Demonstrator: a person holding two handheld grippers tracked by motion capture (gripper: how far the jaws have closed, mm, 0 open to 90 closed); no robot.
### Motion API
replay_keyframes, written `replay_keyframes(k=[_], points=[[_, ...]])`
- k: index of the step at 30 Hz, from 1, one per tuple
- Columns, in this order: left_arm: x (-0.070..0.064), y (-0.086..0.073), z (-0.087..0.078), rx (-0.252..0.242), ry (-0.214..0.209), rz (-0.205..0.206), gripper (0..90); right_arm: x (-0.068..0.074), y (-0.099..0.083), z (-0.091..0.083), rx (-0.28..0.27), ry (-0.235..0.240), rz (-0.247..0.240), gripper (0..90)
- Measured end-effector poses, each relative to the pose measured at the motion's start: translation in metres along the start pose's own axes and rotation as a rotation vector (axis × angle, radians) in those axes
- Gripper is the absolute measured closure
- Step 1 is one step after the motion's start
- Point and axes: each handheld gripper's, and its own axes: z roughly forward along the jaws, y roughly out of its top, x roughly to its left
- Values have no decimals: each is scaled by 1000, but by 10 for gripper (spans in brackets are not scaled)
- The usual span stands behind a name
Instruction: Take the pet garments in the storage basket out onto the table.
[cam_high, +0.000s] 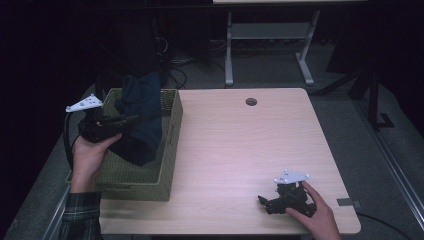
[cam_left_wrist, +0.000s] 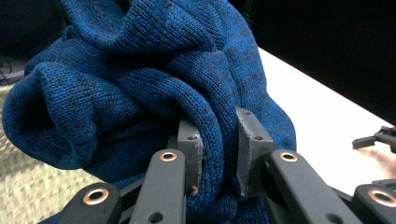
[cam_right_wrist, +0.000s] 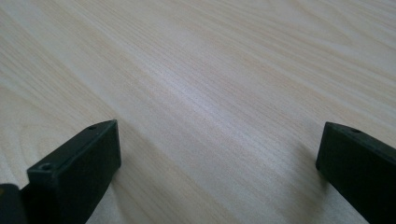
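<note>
The left gripper (cam_left_wrist: 219, 154) has its jaws clamped on a fold of the blue knitted sweater (cam_left_wrist: 140, 88), soft and ribbed. The sweater hangs bunched over the rectangular woven basket (cam_high: 170, 145) at the table's (cam_high: 240, 150) left edge. The right gripper (cam_right_wrist: 217, 154) rests near the front right corner, jaws wide apart over pale wood grain.

The sweater (cam_left_wrist: 140, 88) is coarse blue knitted wool; the basket (cam_high: 167, 150) is rough woven fibre; the worktop (cam_right_wrist: 210, 84) is smooth, matt pale wood grain.
</note>
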Motion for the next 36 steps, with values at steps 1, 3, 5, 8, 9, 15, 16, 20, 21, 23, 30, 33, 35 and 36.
replay_keyframes(k=[1,3,5,8,9,15,16,20,21,23,30,33,35,36], points=[[-2,2,0,-2,-9,4,739,0,0,0,0,0,-1,0],[-8,7,1,-15,-26,12,739,0,0,0,0,0,-1,0],[-13,11,2,-20,-41,27,739,0,0,0,0,0,0,0],[-20,15,3,-30,-56,35,739,0,0,0,0,0,0,0],[-25,18,5,-30,-66,45,739,0,0,0,0,1,0,0],[-42,28,12,-31,-100,72,739,0,0,0,0,1,1,0],[-44,29,14,-33,-108,76,739,0,0,0,1,1,1,0],[-54,34,23,-34,-141,91,739,0,0,0,1,2,1,0],[-56,35,25,-35,-143,94,739,0,0,0,2,1,0,0],[-61,37,28,-34,-155,101,739,0,0,0,2,1,1,0],[-72,42,39,-33,-183,121,739,0,0,0,2,2,2,0],[-77,43,46,-28,-197,125,739,0,0,0,2,3,2,0],[-81,43,51,-22,-207,130,739,0,0,0,2,3,2,0],[-82,44,54,-19,-211,133,739,0,0,0,2,3,2,0]])
